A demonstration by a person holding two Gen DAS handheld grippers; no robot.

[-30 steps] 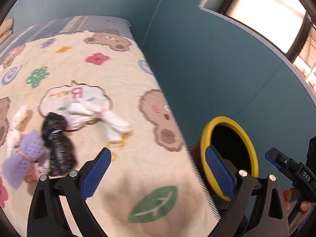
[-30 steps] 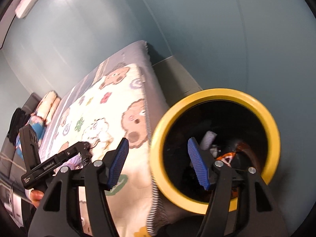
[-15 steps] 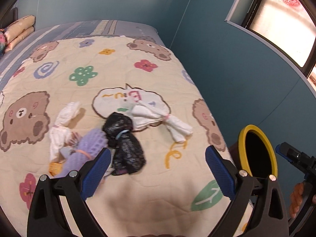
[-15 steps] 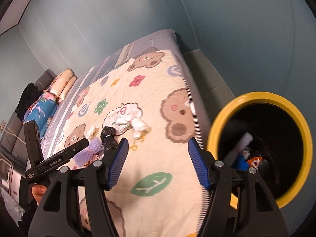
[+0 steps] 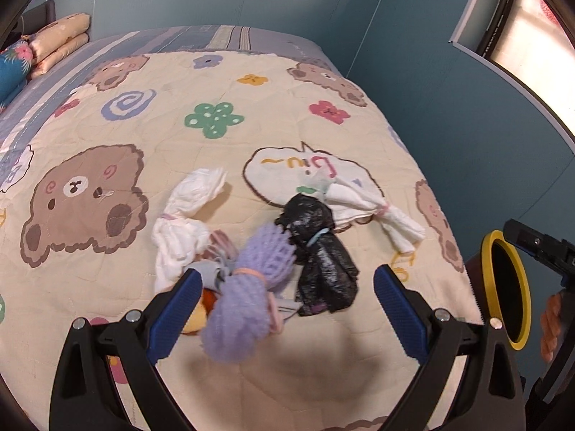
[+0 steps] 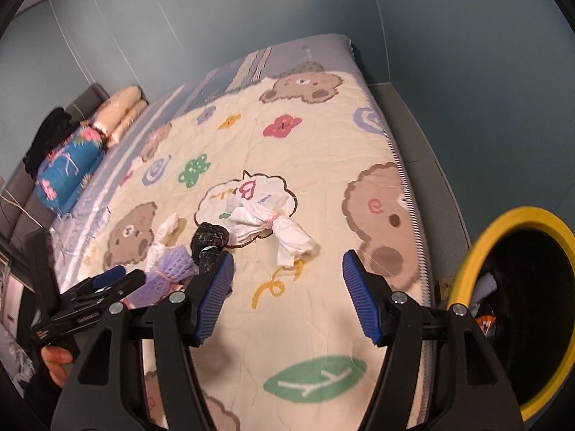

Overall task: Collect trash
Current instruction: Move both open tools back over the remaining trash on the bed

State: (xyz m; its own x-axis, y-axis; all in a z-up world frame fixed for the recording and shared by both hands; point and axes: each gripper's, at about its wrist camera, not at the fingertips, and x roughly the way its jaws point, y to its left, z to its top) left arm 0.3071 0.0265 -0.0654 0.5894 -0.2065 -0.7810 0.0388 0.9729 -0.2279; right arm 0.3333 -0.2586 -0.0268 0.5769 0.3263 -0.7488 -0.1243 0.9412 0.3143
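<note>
I am holding the left gripper (image 5: 284, 287) above the trash heap on the quilt (image 5: 222, 151), jaws wide and empty, and the right gripper (image 6: 287, 280) is gaping empty too, over bare quilt near the white bundle (image 6: 276, 226). The lilac net wad (image 5: 248, 287), black bag (image 5: 320, 262) and a second white bundle (image 5: 183, 222) are lying touching, so I am risking dragging two at once or nudging one away. The yellow-rimmed bin (image 6: 510, 305) is standing off the bed's edge; a loose grip could be dropping trash short.
</note>
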